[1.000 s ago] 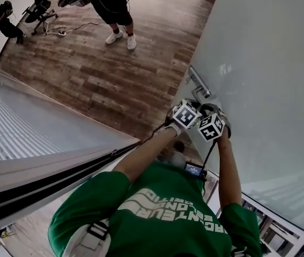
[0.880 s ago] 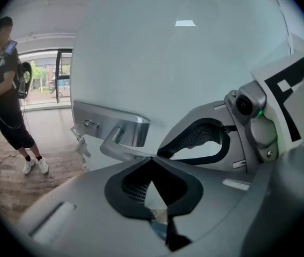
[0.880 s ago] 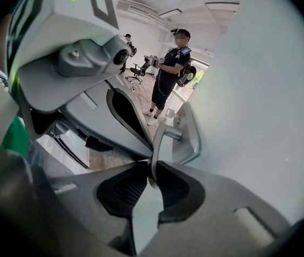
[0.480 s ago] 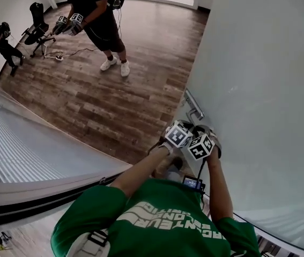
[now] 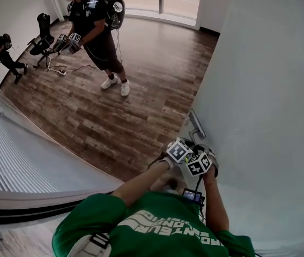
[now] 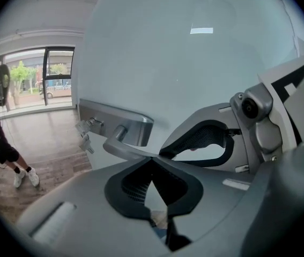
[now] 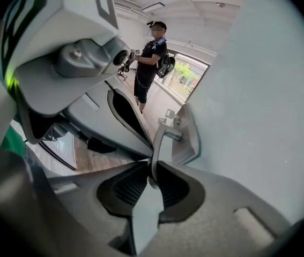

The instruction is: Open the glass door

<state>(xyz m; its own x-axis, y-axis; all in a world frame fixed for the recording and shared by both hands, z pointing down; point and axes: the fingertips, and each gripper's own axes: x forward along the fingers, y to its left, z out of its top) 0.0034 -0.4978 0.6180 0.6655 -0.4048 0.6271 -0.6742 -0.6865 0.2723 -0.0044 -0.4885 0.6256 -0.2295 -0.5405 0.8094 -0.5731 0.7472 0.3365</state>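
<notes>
The frosted glass door [image 5: 264,116] fills the right of the head view. Its metal lever handle [image 5: 196,126] sits on a plate near the door's edge. Both my grippers are side by side at that handle, the left gripper [image 5: 181,149] just left of the right gripper [image 5: 199,162]. In the left gripper view the lever [image 6: 120,148] runs into my shut left gripper [image 6: 154,158], with keys [image 6: 87,133] hanging below the plate. In the right gripper view the lever [image 7: 161,143] comes down between the jaws of my right gripper [image 7: 152,173], shut on it.
A person in black [image 5: 93,31] with grippers stands on the wood floor [image 5: 119,111] beyond the door. Another person [image 5: 1,50] and a chair [image 5: 40,33] are at the far left. A striped glass panel [image 5: 12,154] runs along my left.
The head view has tilted up, so more of the room and the standing person shows. Both grippers stay together on the handle and sit lower in the frame.
</notes>
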